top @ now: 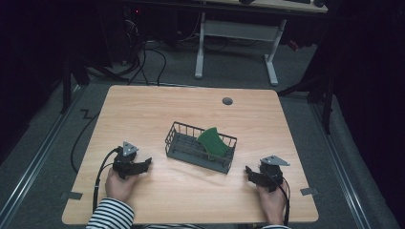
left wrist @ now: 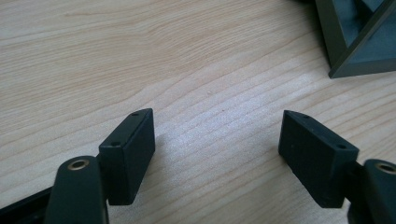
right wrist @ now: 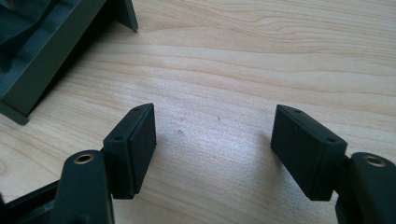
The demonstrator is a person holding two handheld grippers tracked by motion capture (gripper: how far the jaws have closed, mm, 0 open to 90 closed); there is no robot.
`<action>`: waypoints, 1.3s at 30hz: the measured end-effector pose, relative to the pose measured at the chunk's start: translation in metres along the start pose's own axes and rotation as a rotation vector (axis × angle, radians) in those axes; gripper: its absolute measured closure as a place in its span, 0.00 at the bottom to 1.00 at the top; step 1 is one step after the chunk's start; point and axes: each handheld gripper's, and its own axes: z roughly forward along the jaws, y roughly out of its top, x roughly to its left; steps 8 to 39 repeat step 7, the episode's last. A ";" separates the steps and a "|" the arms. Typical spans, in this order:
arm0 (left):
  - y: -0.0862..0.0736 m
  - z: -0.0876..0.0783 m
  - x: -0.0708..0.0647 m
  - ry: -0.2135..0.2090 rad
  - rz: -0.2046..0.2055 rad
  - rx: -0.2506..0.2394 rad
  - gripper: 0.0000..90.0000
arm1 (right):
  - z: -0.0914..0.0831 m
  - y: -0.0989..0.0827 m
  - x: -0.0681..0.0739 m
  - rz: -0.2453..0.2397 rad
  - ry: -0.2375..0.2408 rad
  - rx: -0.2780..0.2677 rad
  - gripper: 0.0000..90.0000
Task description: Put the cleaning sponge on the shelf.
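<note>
Pale wood-grain table [top: 191, 191] carries a dark grey wire basket [top: 177, 143] at its centre, with a curved green plastic piece [top: 213, 141] leaning inside the basket toward its right end. The left gripper [top: 147, 162] rests low on the table, near the basket's left end; its 2 jaws stand apart with bare wood between them. The right gripper [top: 248, 170] sits near the basket's right end, its jaws likewise wide apart and holding nothing

Bent sheet [top: 213, 141] in basket [top: 177, 144], mid-table [top: 157, 102]
</note>
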 end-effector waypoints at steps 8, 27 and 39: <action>0.000 0.000 0.000 0.000 -0.001 -0.001 0.31 | 0.000 0.000 0.000 0.000 0.001 0.000 0.33; 0.000 0.000 0.000 0.000 -0.001 -0.001 0.31 | 0.000 0.000 0.000 0.000 0.001 0.000 0.33; 0.000 0.000 0.000 0.000 -0.001 -0.001 0.31 | 0.000 0.000 0.000 0.000 0.001 0.000 0.33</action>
